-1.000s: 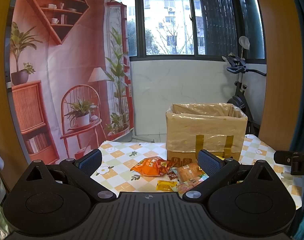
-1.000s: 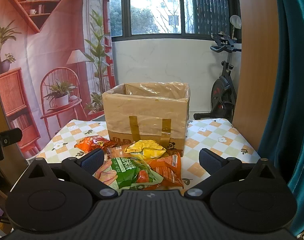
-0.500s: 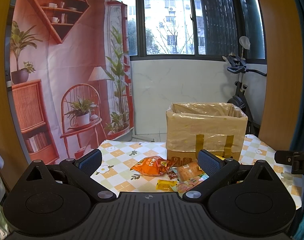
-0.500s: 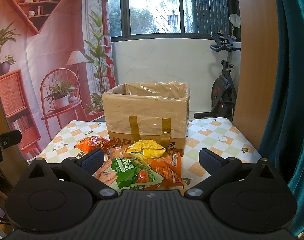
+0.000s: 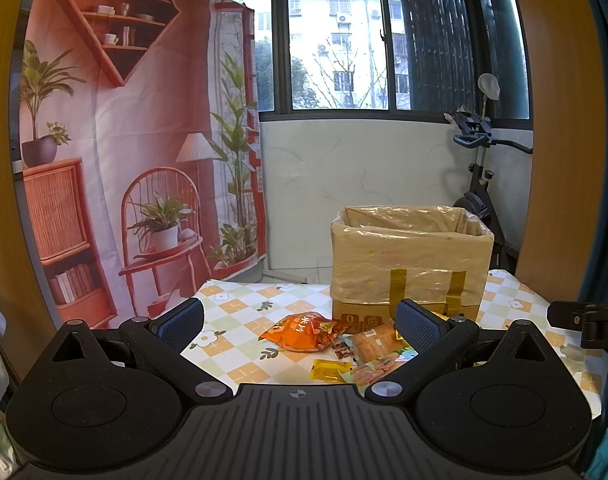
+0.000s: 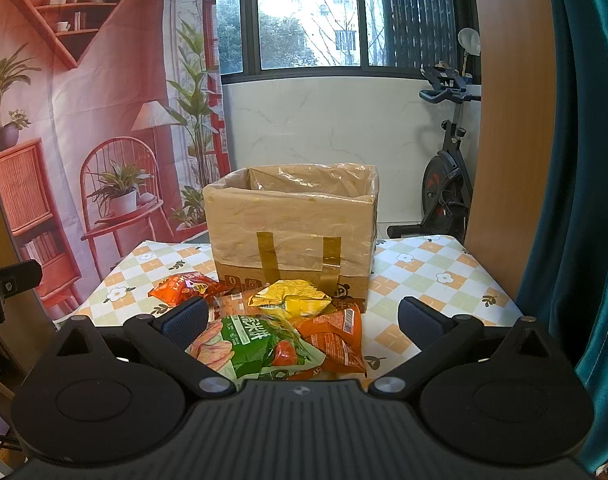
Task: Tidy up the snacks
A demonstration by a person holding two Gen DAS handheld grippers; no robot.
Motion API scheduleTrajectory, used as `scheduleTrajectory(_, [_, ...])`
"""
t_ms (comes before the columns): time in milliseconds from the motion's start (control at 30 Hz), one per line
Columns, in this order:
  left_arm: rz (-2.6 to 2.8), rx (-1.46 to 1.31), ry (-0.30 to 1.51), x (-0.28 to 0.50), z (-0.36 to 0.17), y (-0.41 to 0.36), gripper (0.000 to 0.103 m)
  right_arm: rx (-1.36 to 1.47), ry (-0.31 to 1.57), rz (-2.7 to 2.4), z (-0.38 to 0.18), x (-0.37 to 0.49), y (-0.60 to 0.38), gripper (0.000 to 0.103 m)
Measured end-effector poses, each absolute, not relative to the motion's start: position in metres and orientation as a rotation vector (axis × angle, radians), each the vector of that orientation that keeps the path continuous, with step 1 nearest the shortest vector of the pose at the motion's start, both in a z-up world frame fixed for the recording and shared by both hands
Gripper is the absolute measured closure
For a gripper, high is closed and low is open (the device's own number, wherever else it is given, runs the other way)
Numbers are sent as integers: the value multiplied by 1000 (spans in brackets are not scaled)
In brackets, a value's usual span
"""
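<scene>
An open cardboard box lined with plastic stands on the checkered table; it also shows in the right wrist view. Snack packets lie in front of it: an orange bag, a green bag, a yellow packet, an orange-red packet and a small yellow packet. My left gripper is open and empty, held back from the snacks. My right gripper is open and empty, just before the pile.
A printed backdrop hangs at the left. An exercise bike stands behind the table at the right. A teal curtain hangs at the far right. The other gripper's tip shows at the right edge.
</scene>
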State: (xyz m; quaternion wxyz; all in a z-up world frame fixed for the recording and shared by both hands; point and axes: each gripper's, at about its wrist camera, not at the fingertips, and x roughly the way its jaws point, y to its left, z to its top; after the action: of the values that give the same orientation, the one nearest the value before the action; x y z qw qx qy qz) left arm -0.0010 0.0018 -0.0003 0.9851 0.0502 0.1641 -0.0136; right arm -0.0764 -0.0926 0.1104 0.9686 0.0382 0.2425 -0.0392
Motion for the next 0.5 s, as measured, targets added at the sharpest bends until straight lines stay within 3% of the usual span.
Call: scheduleTrajectory(500, [-25, 92, 328, -1, -1, 0, 0, 78, 491, -79, 110, -76, -93, 0])
